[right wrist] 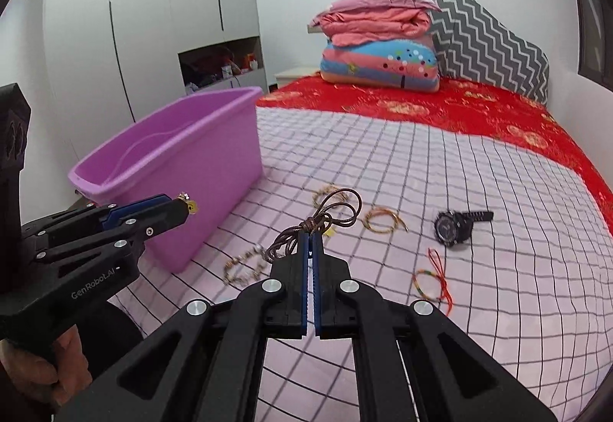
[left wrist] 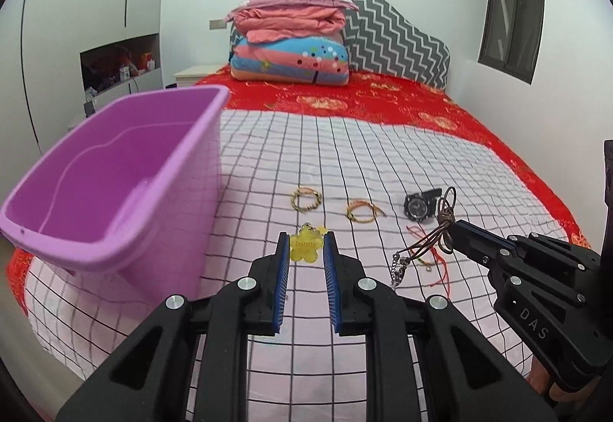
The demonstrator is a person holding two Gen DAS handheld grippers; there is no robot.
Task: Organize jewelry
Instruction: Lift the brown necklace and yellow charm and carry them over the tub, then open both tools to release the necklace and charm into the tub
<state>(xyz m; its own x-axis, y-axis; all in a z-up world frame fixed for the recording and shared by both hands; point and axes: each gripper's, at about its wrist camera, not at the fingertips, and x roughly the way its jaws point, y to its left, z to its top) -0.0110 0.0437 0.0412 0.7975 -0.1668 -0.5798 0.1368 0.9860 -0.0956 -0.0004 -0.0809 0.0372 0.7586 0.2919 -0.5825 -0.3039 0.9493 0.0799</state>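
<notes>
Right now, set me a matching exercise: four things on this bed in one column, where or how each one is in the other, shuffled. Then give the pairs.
Column 1
1. yellow flower charm
2. brown cord necklace
3. black watch
4. purple bin

Column 2
A. lying loose on the checked sheet
B. pinched in the shut right gripper, hanging off the bed
C. standing at the bed's edge, nothing visible inside
D. held between the left gripper's blue pads

Pairs: 1-D, 2-B, 3-A, 4-C
</notes>
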